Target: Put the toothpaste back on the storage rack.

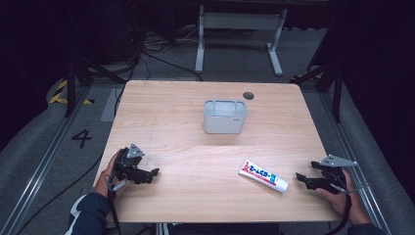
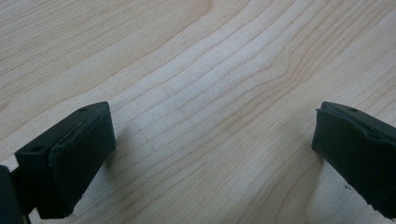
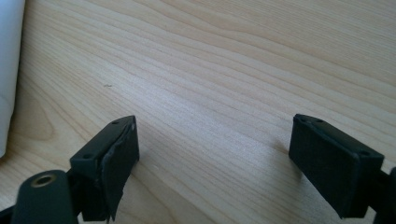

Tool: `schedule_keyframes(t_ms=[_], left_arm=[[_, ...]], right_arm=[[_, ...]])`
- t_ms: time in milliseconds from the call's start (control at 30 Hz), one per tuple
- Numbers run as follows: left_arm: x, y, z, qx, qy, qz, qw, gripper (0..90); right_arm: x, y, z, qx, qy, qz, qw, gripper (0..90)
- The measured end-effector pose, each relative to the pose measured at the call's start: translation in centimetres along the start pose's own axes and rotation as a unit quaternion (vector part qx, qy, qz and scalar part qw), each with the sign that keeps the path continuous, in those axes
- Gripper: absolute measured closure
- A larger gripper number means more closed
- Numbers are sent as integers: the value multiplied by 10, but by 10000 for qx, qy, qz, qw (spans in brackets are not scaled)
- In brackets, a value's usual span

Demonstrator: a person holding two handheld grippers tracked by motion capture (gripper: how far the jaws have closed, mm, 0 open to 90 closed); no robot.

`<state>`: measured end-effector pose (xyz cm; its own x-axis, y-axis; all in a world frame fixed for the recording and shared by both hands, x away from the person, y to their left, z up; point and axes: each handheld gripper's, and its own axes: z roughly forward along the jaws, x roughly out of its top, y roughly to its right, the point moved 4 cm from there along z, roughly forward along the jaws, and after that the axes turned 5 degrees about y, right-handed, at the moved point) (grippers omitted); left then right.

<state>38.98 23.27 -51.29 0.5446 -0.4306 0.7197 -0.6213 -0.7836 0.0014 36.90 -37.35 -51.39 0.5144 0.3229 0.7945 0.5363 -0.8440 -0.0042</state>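
Right gripper [image 1: 304,179] jaws apart, empty, toothpaste tube [image 1: 263,176] at 9 o'clock; shallow approach risks pushing tube away ungrasped.

High view: looks forward and down from above the person's side, far enough to take in the whole tabletop [image 1: 195,147] and the floor beyond.
Left gripper view: rides the left tongs [image 2: 212,154], at 8 o'clock on the tabletop, close above bare wood.
Right gripper view: rides the right tongs [image 3: 215,163], at 4 o'clock, equally close; a white tube [image 3: 9,70] sits at its left edge.
Shared: the wood grain; the tube [image 1: 263,176].
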Motion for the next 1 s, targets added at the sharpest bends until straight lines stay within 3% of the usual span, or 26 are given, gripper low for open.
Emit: schedule_keyframes(t_ms=[100, 133, 167, 233, 300, 367, 500, 667, 1000], left_arm=[[-1, -1, 0, -51, 27, -2, 10000, 0], [-2, -5, -2, -48, 33, 143, 9999, 1], [-2, -4, -2, -49, 23, 22, 10000, 0], [-2, -6, -3, -19, 34, 106, 9999, 1], [-3, -3, -3, -29, 13, -27, 10000, 1], [-4, -3, -4, -73, 2, -19, 10000, 1], [-7, -7, -7, -188, 37, 248, 9995, 1], [-8, -6, -8, -249, 9, 169, 9995, 1], [-8, -6, -8, -254, 6, 163, 9995, 2]], right_arm=[[0, 0, 0, 1, 2, -8, 10000, 162], [0, 0, 0, 3, 2, -9, 10000, 163], [0, 0, 0, 19, -10, -9, 10000, 163], [1, 0, 0, 42, -36, 1, 10000, 163], [1, 0, 0, 52, -61, -22, 10000, 163], [2, 0, 0, 62, -80, -20, 9999, 164], [3, 1, 0, 93, -148, -52, 9998, 166], [4, 1, 0, 120, -307, -57, 9994, 168], [15, -15, -7, 477, -301, -208, 9982, 206]])
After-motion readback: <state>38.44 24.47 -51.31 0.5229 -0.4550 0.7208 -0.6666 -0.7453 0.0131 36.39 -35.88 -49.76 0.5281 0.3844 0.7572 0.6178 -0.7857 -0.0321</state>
